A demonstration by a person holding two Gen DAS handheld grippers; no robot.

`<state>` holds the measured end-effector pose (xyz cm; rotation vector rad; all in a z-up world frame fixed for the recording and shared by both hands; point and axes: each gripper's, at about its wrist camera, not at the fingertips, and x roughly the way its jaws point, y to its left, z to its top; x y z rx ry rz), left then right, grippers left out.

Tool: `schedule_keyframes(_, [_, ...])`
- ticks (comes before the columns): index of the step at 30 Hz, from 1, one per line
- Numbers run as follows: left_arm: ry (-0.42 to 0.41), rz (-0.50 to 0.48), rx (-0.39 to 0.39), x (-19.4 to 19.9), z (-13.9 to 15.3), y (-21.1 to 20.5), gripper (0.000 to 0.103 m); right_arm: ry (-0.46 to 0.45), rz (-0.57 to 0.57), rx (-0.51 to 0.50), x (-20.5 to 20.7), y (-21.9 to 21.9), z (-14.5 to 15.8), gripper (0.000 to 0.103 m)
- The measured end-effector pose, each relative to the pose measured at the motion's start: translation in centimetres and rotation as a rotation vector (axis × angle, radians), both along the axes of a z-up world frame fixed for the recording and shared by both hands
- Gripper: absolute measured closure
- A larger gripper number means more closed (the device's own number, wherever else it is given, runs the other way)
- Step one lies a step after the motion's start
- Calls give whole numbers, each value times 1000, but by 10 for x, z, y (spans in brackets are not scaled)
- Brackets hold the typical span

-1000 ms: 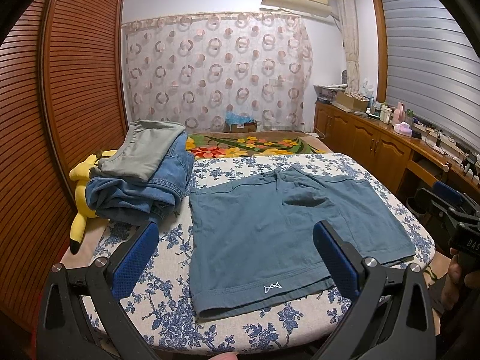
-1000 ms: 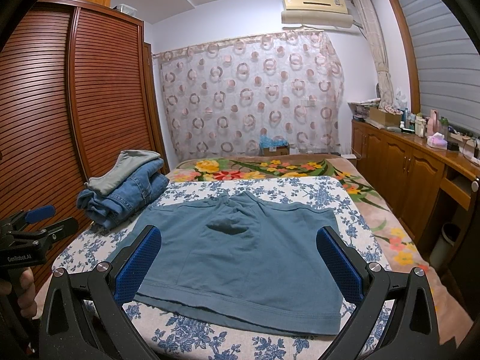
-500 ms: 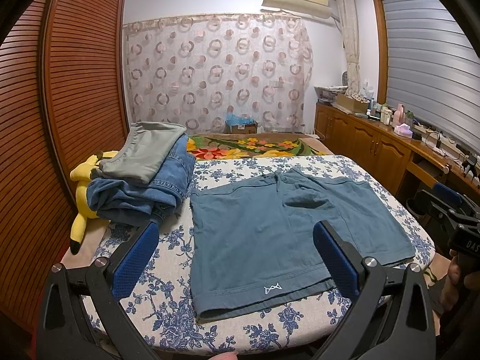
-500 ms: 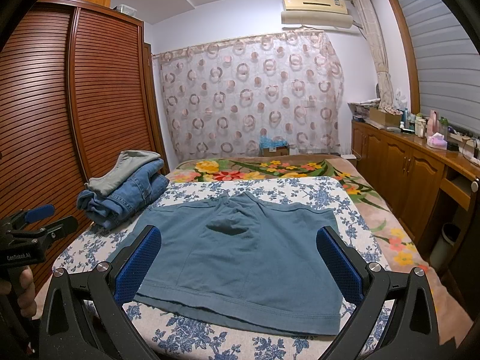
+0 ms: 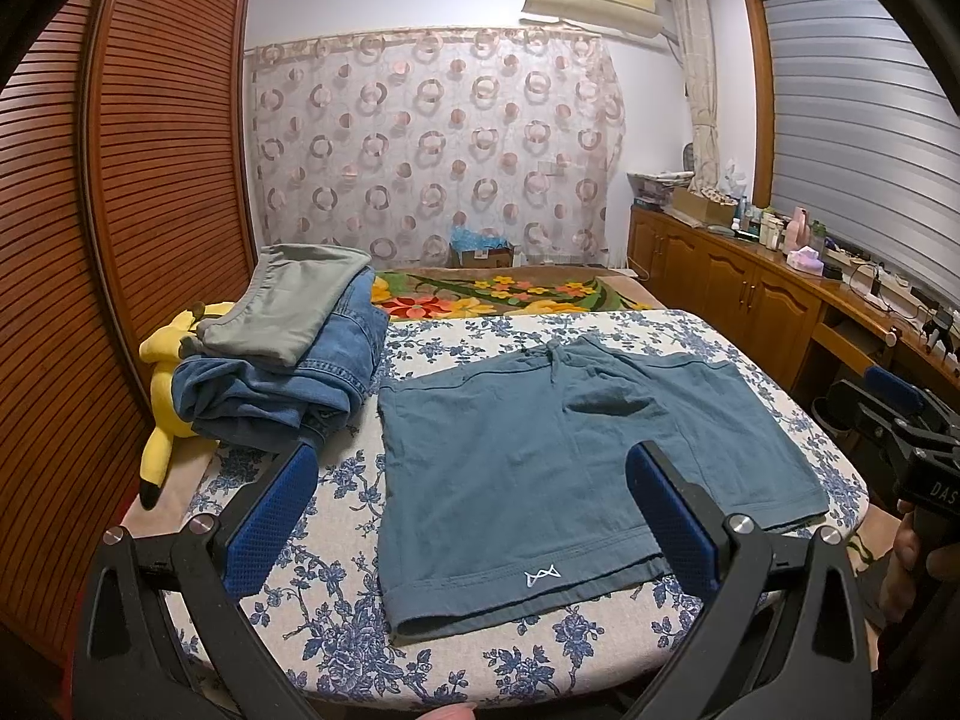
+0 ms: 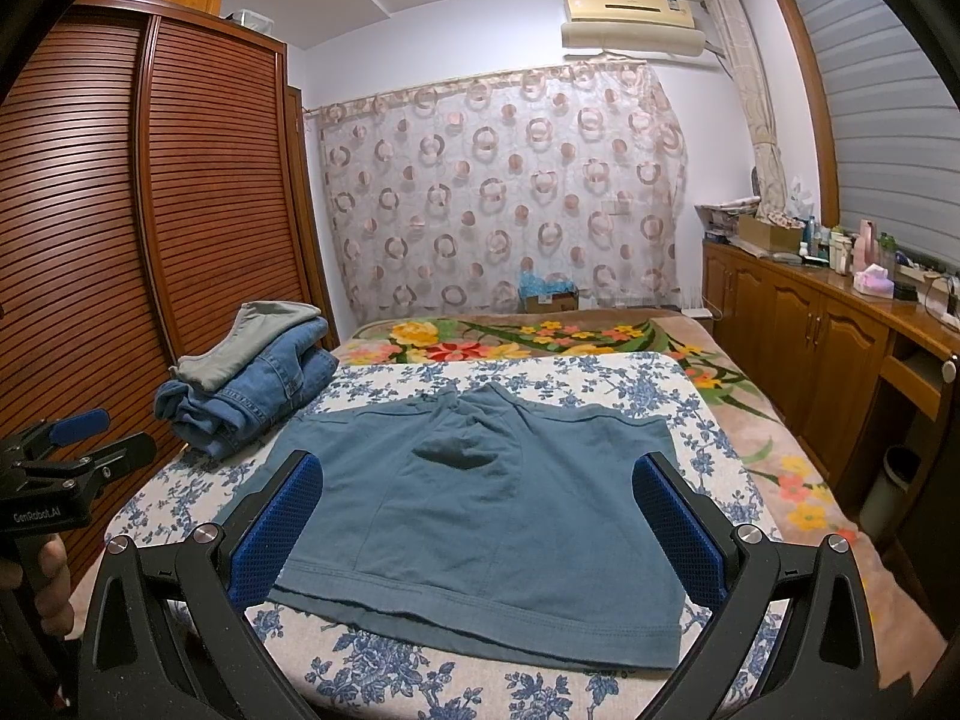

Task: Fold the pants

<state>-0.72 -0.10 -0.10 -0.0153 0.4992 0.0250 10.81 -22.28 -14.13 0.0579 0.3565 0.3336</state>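
Note:
A pair of teal blue shorts [image 5: 558, 456] lies spread flat on a white cloth with blue flowers [image 5: 336, 576], hems toward me, waistband and drawstring at the far side. It also shows in the right wrist view [image 6: 480, 510]. My left gripper [image 5: 471, 516] is open and empty, held above the near left hem. My right gripper [image 6: 480, 525] is open and empty, held above the near right hem. Each gripper shows at the edge of the other's view, the right gripper [image 5: 900, 420] and the left gripper [image 6: 72, 450].
A stack of folded jeans and grey pants [image 5: 288, 354] sits at the cloth's far left, also in the right wrist view [image 6: 252, 378]. A yellow plush toy [image 5: 162, 396] lies beside it. Wooden wardrobe [image 6: 120, 240] on the left, wooden cabinets [image 6: 810, 348] on the right.

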Motion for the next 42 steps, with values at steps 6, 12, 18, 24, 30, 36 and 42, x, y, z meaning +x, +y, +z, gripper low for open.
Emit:
schedule_keyframes(6, [-2, 1, 1, 0, -1, 0, 0, -1, -1, 0, 0, 0, 0, 0])
schedule_keyframes(12, [-2, 1, 1, 0, -1, 0, 0, -1, -2, 1, -1, 0, -1, 0])
schedule_keyframes(18, [12, -3, 2, 2, 0, -1, 0, 6, -6, 2, 2, 0, -3, 0])
schedule_keyframes(24, [68, -13, 8, 16, -5, -5, 0, 25, -30, -7, 9, -5, -9, 0])
schedule_keyframes(30, [136, -14, 0, 34, -32, 6, 0, 49, -41, -15, 16, -10, -13, 0])
schedule_keyframes(36, [163, -21, -18, 41, -47, 16, 0, 53, -32, -35, 22, -16, -15, 0])
schedule_keyframes(42, [183, -63, -24, 51, -61, 16, 0, 69, -17, -78, 37, -20, -18, 7])
